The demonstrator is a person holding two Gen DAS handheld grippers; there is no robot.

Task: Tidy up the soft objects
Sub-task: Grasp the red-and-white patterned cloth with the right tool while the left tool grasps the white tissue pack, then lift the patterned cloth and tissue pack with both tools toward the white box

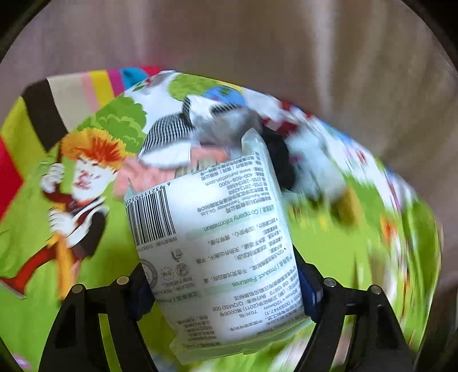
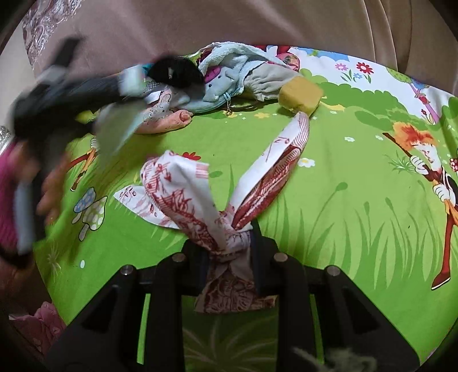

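Sheet (image 2: 329, 217), bright green cartoon print: grass, flowers, mushrooms, a figure with orange hair. Covers the whole working surface. Striped cloth (image 1: 86, 88) shows at its far edge in the left view. Brown drape (image 2: 229, 23) hangs behind, filling the background of both views.

Pile (image 2: 206, 83) of soft things at the sheet's far side: pale blue plush, grey cloth, black item, pink fabric, striped piece. Yellow sponge (image 2: 300, 96) just beside it, on the right.

Pack (image 1: 217, 246), white plastic-wrapped tissue, clamped between the pads of the left gripper (image 1: 229, 289), jaws wide on its sides, raised near the pile. Label upside down: barcode, "Company Information", "Product Features", "www.purcotton.com", Chinese text. View blurred on the right.

Cloth (image 2: 226, 211), white with red print, pinched in the right gripper (image 2: 229, 257), jaws nearly together; two ends trail forward onto the sheet, one reaching close to the sponge.

Hand (image 2: 48, 186) at left of the right view, blurred.
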